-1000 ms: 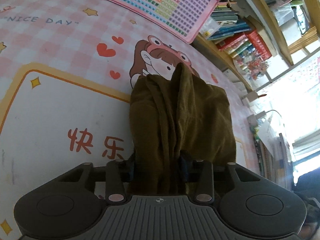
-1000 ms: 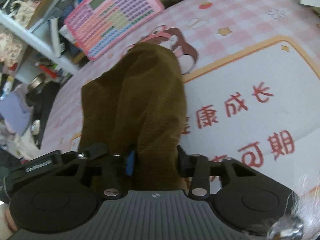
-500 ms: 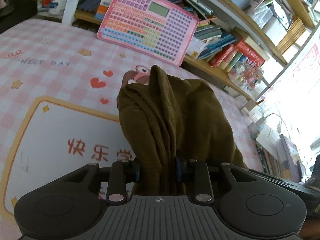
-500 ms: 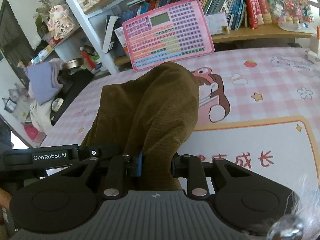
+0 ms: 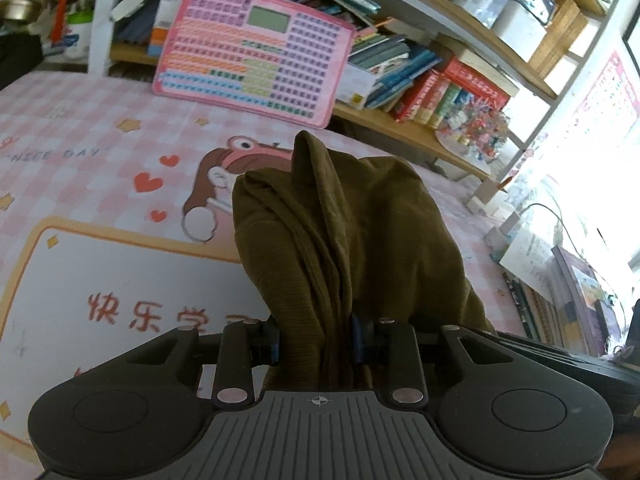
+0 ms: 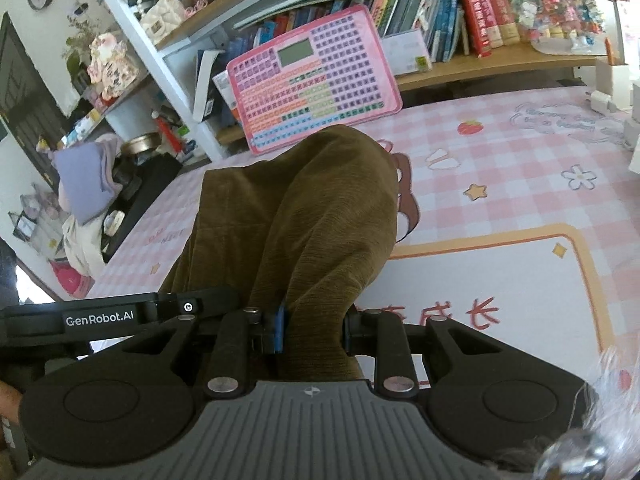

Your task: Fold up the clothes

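Pinching bunched olive-brown garment (image 5: 344, 240) at bottom centre of frame, left gripper (image 5: 316, 338) has jaws nearly closed, cloth filling gap. Fabric rises from fingers toward frame centre, folds gathered, draping right. Right gripper (image 6: 312, 330) likewise clamped tight on same garment (image 6: 304, 216), cloth spreading up and left from jaws. Beneath: pink checkered table mat (image 6: 520, 184). Beyond, upper frame: pink keyboard toy (image 5: 256, 52) leaning against bookshelf (image 6: 472, 68).
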`<state>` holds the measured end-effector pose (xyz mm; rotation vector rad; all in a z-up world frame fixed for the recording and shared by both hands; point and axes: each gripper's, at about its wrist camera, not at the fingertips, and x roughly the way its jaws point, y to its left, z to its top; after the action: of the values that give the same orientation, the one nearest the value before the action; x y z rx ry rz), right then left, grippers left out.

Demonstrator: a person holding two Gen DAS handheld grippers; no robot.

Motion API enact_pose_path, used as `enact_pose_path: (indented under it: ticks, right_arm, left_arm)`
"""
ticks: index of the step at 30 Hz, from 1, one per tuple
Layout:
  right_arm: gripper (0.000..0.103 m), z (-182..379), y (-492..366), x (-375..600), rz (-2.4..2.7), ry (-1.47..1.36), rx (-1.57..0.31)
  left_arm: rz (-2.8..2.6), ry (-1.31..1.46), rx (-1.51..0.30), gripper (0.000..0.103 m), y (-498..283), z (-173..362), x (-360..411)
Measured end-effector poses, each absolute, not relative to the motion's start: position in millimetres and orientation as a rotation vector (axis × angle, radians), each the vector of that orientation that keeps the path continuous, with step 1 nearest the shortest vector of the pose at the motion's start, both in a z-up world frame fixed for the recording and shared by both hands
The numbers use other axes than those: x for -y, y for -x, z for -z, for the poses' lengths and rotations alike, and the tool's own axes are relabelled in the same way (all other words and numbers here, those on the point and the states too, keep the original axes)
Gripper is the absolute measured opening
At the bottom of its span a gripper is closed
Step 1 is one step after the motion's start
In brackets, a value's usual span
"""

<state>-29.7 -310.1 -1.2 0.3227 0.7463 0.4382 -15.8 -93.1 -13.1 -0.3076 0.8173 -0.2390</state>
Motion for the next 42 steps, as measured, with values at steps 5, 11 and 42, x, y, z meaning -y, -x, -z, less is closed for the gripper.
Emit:
enact_pose_path:
  ticks: [5,11,42]
  right_arm:
    - [0.023,1,30,321,-0.412,-0.351,-0.732]
    - [0.023,4,28,319,-0.389,-0.367,-0.742]
    - [0.023,9,-83,171,-0.357,-0.259,-0.753]
  left_arm:
    - [0.261,0.259,-0.817,0.029,10,10,106]
    - [0.279,0.25,-0.833,0.029,5,14,101]
    - [0.347,0.4,-0.835,0.029,-122,30,-63]
